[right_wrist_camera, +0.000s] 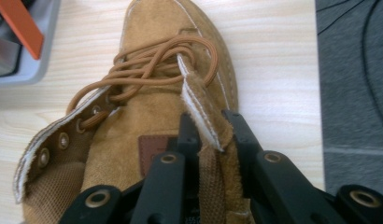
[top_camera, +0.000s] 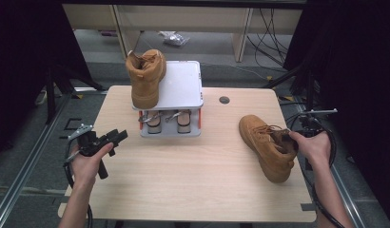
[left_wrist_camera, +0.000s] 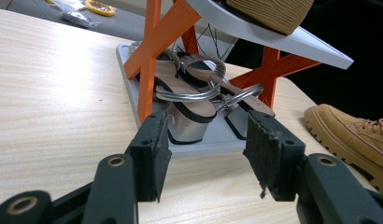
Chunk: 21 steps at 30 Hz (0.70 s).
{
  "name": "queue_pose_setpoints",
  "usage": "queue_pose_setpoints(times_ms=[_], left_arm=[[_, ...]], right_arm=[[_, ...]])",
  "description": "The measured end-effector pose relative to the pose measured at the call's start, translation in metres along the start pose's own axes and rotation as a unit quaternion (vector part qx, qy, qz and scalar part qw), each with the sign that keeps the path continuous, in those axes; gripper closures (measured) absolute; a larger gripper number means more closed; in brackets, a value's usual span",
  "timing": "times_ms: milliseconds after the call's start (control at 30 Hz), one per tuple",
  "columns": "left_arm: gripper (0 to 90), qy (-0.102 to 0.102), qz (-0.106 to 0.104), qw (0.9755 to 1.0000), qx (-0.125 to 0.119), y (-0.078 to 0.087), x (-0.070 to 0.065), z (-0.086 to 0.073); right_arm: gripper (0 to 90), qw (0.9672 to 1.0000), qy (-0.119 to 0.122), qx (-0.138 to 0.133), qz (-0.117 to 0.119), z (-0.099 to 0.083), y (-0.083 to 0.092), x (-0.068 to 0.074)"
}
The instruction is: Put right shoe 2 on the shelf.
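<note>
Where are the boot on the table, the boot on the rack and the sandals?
boot on the table (top_camera: 264, 145), high view, its side.
boot on the rack (top_camera: 146, 80), high view, its upper.
sandals (left_wrist_camera: 187, 95), left gripper view, insole of the near one.

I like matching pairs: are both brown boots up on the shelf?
No, one boot stands on the rack; the other boot lies on the table.

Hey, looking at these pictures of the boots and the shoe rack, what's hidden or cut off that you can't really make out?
- Right gripper: in the high view the person's hand and the boot cover its fingers.
- Sandals: in the left gripper view the rack's orange legs and grey shelf hide their front ends.
- Boot on the rack: the left gripper view's top edge cuts it to a sole.
</note>
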<state>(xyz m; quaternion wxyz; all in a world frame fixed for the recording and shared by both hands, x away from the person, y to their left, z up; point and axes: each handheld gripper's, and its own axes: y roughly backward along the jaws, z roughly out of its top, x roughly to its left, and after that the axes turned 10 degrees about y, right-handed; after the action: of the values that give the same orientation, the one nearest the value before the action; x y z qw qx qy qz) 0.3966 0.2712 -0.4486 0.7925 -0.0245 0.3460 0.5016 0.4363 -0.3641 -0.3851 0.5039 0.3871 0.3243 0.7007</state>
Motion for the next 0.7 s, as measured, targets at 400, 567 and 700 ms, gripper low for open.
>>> queue_pose_setpoints(times_ms=[400,567,700], left_arm=[[48.3,0.000,0.001,1.0000,0.000,0.000,0.001,0.000],[48.4,0.000,0.001,1.0000,0.000,0.000,0.001,0.000],[48.3,0.000,0.002,1.0000,0.000,0.000,0.001,0.000]], right_arm=[[82.0,0.9981,-0.042,-0.015,0.042,-0.003,0.001,-0.007],[82.4,0.9923,-0.103,-0.015,0.068,-0.004,0.002,-0.006],[82.7,0.9927,-0.104,-0.020,0.057,-0.003,0.002,-0.007]])
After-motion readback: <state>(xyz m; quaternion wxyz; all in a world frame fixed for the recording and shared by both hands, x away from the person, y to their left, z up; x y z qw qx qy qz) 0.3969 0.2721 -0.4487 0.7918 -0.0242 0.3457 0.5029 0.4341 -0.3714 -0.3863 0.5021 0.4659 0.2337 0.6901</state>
